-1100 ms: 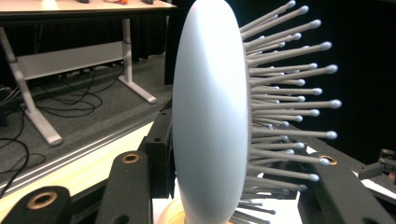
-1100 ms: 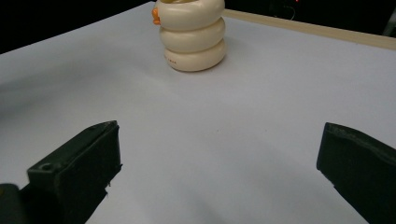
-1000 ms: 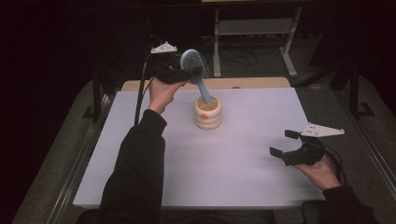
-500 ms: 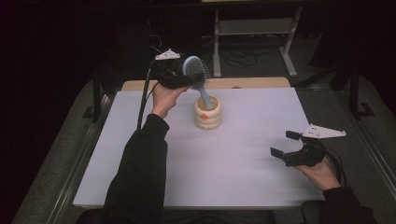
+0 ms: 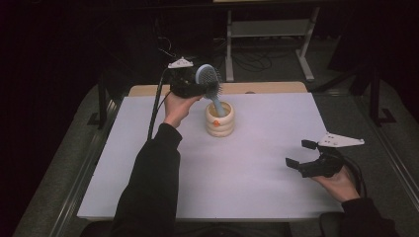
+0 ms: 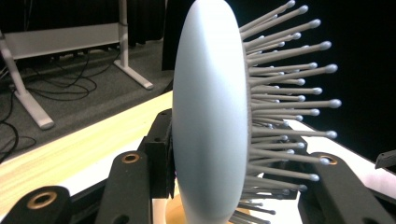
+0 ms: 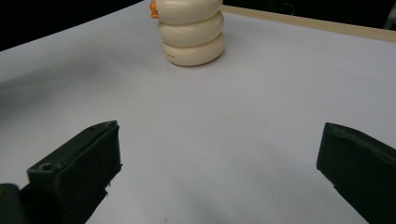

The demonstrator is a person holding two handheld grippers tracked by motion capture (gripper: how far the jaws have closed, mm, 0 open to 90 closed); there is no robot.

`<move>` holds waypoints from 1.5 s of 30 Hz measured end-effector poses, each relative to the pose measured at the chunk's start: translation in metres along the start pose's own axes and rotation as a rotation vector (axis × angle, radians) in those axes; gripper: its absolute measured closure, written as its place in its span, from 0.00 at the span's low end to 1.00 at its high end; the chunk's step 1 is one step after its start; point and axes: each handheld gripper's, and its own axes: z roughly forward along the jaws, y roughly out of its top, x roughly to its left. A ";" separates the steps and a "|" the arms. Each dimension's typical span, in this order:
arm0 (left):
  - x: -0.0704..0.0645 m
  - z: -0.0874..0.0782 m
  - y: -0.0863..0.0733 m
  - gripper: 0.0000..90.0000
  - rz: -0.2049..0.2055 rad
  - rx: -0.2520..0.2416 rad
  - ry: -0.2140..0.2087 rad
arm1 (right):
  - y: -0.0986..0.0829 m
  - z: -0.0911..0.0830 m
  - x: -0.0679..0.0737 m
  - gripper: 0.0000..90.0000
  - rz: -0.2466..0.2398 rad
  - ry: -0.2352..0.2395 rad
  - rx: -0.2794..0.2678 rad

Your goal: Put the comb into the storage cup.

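Gripping a pale blue hairbrush (image 5: 209,79) by its head, the left tool (image 5: 190,84) sits in the upper centre of the high view, jaws clamped on the brush. In the left gripper view the brush head (image 6: 212,112) stands upright between the jaws, smooth back to the left, bristles pointing right. The brush handle slants down into a cream ribbed cup (image 5: 220,120) with an orange mark, which stands on the white worktop (image 5: 257,187) just right of the left hand (image 5: 177,106). The right tool (image 5: 300,154) rests low at the right of the high view, jaws wide apart, holding nothing. In the right gripper view the cup (image 7: 190,32) stands at upper centre, well apart from the jaws.
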 end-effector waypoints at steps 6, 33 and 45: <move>0.003 0.006 -0.007 0.58 -0.021 -0.001 0.007 | -0.001 0.000 0.000 0.00 0.005 0.005 0.001; 0.014 0.023 -0.036 0.58 -0.096 -0.004 0.019 | -0.003 0.002 0.000 0.00 0.006 0.021 0.024; 0.019 0.021 -0.040 0.54 -0.129 -0.026 0.053 | -0.003 0.002 0.000 0.00 0.006 0.021 0.027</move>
